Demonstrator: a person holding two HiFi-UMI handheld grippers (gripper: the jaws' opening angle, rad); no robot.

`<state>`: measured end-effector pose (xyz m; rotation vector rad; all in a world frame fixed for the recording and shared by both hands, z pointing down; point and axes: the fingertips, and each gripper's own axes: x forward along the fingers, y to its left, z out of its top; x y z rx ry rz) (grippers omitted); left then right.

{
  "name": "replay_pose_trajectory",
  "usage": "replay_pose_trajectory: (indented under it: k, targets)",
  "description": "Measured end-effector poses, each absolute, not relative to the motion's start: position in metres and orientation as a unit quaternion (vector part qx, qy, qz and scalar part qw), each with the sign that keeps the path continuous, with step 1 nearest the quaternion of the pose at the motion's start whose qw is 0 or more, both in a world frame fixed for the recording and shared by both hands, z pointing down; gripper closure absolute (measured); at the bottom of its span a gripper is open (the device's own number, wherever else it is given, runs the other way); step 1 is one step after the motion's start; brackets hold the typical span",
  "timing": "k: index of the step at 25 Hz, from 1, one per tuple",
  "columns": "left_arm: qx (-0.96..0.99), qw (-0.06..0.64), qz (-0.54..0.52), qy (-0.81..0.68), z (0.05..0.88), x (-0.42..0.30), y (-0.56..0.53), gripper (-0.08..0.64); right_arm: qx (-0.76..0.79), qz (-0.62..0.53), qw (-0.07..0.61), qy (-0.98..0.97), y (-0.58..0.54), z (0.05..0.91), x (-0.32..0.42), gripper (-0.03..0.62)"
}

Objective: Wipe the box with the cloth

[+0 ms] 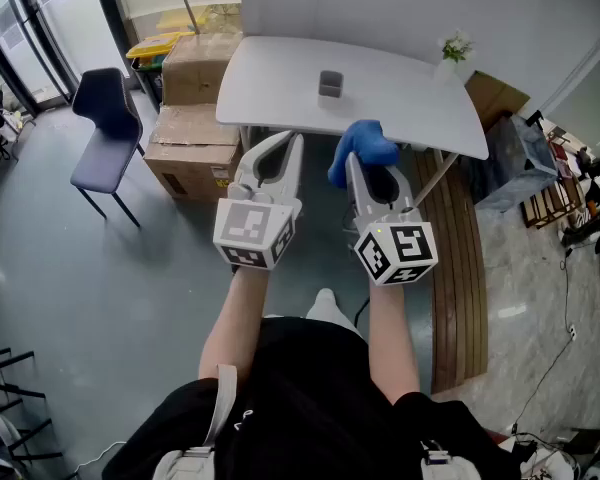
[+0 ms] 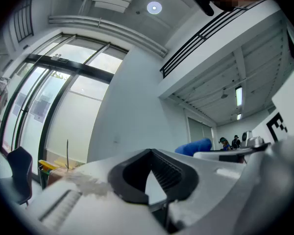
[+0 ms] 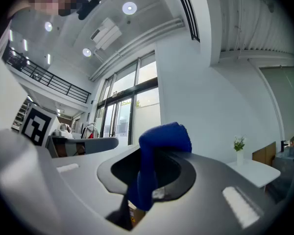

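The soft, light blue cloth [image 1: 361, 148], likely to flop and bunch, is pinched in the right hand-held gripper [image 1: 372, 173], the left hand-held gripper [image 1: 283, 140] clenched empty, while the small grey box [image 1: 330, 84], probably light enough to slide unless steadied by its side, sits far off on the smooth white bench [image 1: 280, 78] in a tall glazed room.

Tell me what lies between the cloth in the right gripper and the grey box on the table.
Nothing: in the head view only bare white table separates the blue cloth, clamped in the right gripper, from the box.
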<state>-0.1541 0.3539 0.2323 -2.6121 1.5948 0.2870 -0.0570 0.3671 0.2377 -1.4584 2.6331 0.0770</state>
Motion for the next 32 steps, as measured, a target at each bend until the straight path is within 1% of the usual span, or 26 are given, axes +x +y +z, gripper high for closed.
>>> replay_pose_trajectory:
  k: [10,17,28,32]
  targets:
    - [-0.851,0.028,0.111,0.512,0.229,-0.16,0.332,0.563,-0.501,0.019,0.076,0.862,0.351,0.232,-0.043,0.525]
    - [-0.842,0.019,0.172,0.511,0.228,-0.164,0.302,0.563,-0.515,0.021,0.075,0.854,0.321,0.234,-0.03,0.525]
    - [-0.861,0.016,0.137,0.49,0.243,-0.158,0.197,0.563,-0.511,0.01,0.083,0.855,0.204,0.24,-0.027,0.525]
    - [-0.86,0.003,0.107,0.499,0.271,-0.151,0.147,0.563,-0.513,-0.006,0.077,0.855,0.152,0.259,-0.017,0.525]
